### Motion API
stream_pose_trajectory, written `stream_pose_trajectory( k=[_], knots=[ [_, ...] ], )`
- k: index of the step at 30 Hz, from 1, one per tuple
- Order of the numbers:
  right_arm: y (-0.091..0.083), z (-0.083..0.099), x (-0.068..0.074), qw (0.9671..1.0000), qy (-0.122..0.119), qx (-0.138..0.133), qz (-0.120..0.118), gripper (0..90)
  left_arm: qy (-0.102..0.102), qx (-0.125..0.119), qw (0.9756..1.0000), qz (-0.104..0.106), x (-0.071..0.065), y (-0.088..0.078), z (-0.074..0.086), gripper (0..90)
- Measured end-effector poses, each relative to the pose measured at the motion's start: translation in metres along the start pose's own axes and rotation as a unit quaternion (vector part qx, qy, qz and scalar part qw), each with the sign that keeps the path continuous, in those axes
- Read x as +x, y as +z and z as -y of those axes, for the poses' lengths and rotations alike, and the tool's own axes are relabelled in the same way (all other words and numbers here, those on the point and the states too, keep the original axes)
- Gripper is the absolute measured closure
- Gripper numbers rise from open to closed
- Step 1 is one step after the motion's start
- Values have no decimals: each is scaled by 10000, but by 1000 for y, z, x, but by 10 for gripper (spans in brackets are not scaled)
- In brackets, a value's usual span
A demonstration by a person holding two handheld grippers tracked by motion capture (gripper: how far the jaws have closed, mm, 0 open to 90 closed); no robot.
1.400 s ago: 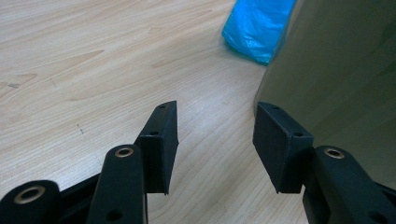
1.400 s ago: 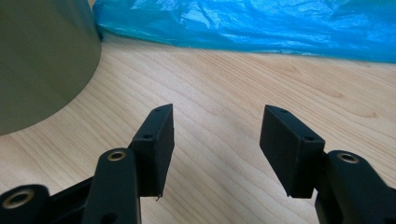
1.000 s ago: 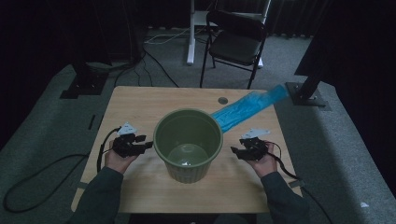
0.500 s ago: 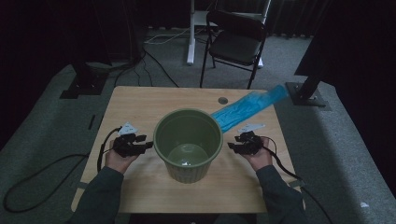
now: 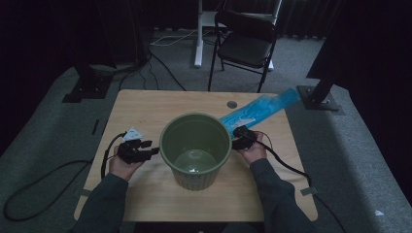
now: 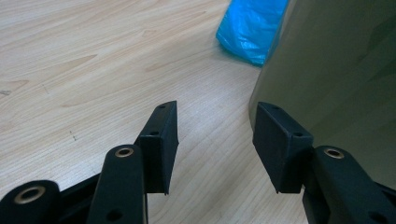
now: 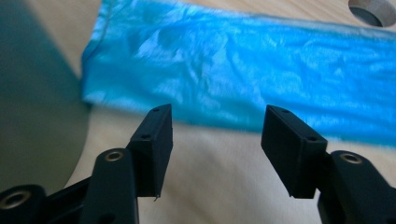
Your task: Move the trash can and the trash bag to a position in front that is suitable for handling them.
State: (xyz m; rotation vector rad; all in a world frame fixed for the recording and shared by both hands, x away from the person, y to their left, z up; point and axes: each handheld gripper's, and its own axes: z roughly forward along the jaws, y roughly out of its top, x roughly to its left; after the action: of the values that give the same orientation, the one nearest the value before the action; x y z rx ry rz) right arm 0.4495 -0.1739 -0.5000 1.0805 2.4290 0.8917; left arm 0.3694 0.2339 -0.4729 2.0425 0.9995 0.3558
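We look down on a wooden tabletop (image 5: 145,109) where a person's two hands work on either side of a green bucket (image 5: 195,149), which stands upright near the middle of the board. The left tongs (image 5: 154,150) sit just beside the bucket's left wall, jaws spread wide with only bare wood between them; in the left gripper view, the left tongs (image 6: 215,140) have one jaw close against the bucket (image 6: 341,79), though we cannot tell whether it touches. The right tongs (image 5: 234,139) sit at the bucket's right rim, near the lower end of a blue plastic bag (image 5: 257,109) that lies flat and slanted across the tabletop's far right, its upper end hanging past the edge. In the right gripper view, the right tongs (image 7: 215,140) have just been opening and now stand wide, with nothing between the jaws but tabletop; the blue plastic bag (image 7: 261,74) stretches across just beyond them, and the bucket (image 7: 32,107) curves in at the left. A round cable hole (image 5: 231,104) is cut in the tabletop beside the bag. A black folding chair (image 5: 245,41) stands on the grey carpet beyond.
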Motion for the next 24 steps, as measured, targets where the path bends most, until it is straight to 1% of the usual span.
stream_pose_trajectory(
  k=[2, 3, 4, 5, 8, 10, 12, 13, 14, 15, 17, 18, 19, 20, 21, 22, 23, 24],
  knots=[
    [7, -5, -2, 10000, -8, 7, 53, 394, 11, -1, 10000, 2, 0, 0, 0, 499],
    [7, -5, -2, 10000, -8, 7, 53, 394, 11, -1, 10000, 2, 0, 0, 0, 499],
    [11, -7, -4, 10000, 55, 4, 36, 387, 21, 2, 10000, -2, 0, 0, 0, 499],
    [19, -9, -8, 9998, 158, 87, 70, 376, 25, 4, 10000, 1, -1, 0, 0, 499],
    [31, -9, -14, 9994, 245, 229, 85, 360, 48, 15, 10000, -1, -1, 0, 0, 499],
    [34, -10, -14, 9993, 268, 262, 95, 359, 50, 13, 10000, -1, -1, 0, 0, 499],
    [41, -10, -15, 9992, 324, 251, 39, 355, 57, 19, 10000, -3, -2, 1, 0, 499],
    [43, -10, -15, 9990, 348, 271, 28, 355, 57, 19, 10000, -3, -2, 1, 0, 499],
    [46, -9, -15, 9988, 345, 350, 44, 355, 53, 14, 10000, -1, -2, 1, 0, 499],
    [46, -9, -15, 9988, 345, 350, 44, 355, 53, 13, 10000, -2, -2, 1, 0, 499],
    [49, -9, -16, 9986, 378, 374, 13, 385, 59, 5, 10000, -6, -2, 0, 0, 499],
    [49, -9, -16, 9985, 384, 391, -34, 422, 54, 5, 10000, -7, -2, 0, 0, 499],
    [49, -9, -16, 9985, 384, 391, -34, 422, 54, 5, 10000, -7, -2, 0, 0, 499],
    [47, -10, -17, 9982, 413, 433, -9, 508, 62, 18, 10000, -15, -2, 0, 0, 499],
    [47, -10, -17, 9982, 413, 433, -9, 508, 62, 18, 10000, -15, -2, 0, 0, 499],
    [45, -10, -18, 9982, 372, 463, -15, 601, 70, 15, 10000, -21, -2, 0, 0, 499],
    [45, -10, -18, 9982, 372, 463, -15, 601, 70, 15, 10000, -21, -2, 0, 0, 499],
    [44, -9, -19, 9981, 377, 478, -9, 704, 81, 12, 10000, -31, -2, -1, 0, 499]
  ],
)
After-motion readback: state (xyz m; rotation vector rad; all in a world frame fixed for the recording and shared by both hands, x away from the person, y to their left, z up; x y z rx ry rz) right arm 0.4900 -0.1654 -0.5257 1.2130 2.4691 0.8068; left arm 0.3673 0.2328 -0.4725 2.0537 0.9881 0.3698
